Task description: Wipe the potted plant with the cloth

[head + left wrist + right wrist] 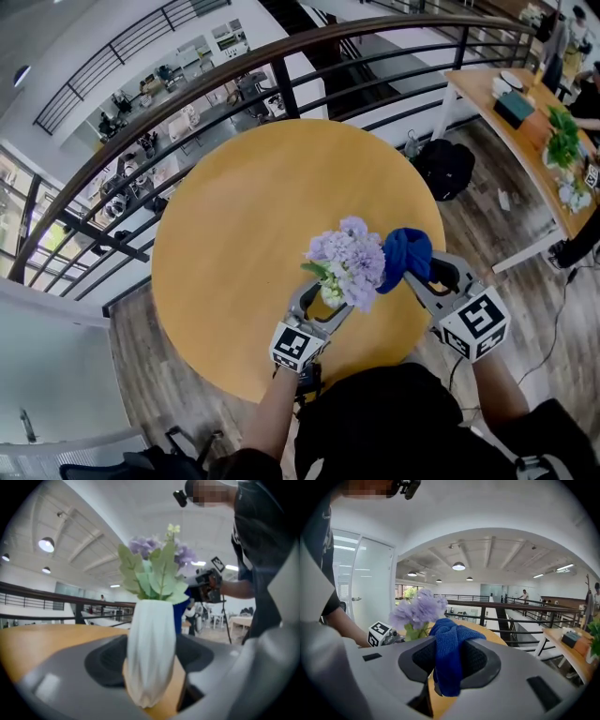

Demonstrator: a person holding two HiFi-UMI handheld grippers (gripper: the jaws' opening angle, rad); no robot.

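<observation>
On the near part of a round wooden table (234,225), seen from above, my left gripper (325,300) is clamped on the white ribbed vase (151,653) of a small potted plant (345,274), with one jaw pressed to each side of the vase's body. Lilac flowers (353,261) and pale green leaves (157,576) rise from its mouth. My right gripper (449,665) is closed on a bunched blue cloth (408,251). The cloth sticks up past the jaws as a soft wad, just beside the blooms on their right. I cannot tell whether it touches them.

I judge the wiping is only about to start. To do it well, I should hold the vase firm and upright with the left gripper. I should lead with the loose wad rather than the hard jaw tips, and stroke lightly along petals and leaves from the stem outward. Too much push could bend the stems or twist the vase in my grip.
</observation>
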